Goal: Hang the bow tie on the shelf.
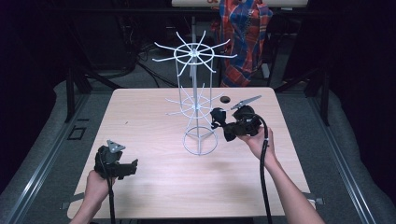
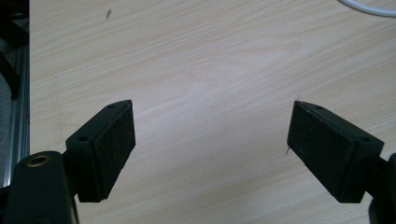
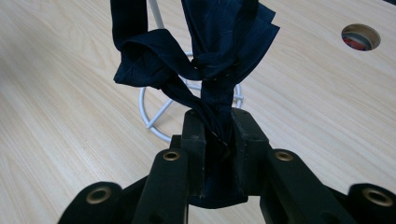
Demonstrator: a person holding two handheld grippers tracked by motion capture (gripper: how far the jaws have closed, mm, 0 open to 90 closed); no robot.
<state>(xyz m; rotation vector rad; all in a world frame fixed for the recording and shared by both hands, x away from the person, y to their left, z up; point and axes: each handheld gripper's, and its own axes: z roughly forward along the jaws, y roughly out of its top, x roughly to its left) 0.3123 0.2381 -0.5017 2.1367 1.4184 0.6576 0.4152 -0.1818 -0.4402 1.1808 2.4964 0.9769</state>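
We are finding the right tool (image 3: 218, 135) clenching a dark blue cloth (image 3: 205, 60), which is hanging just beside the white wire rack (image 1: 198, 100) above the surface (image 1: 154, 177). The left tool (image 2: 210, 144) is resting released over bare wood, well apart from the rack.

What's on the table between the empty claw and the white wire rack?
Nothing. In the high view, bare table separates the left claw from the rack.
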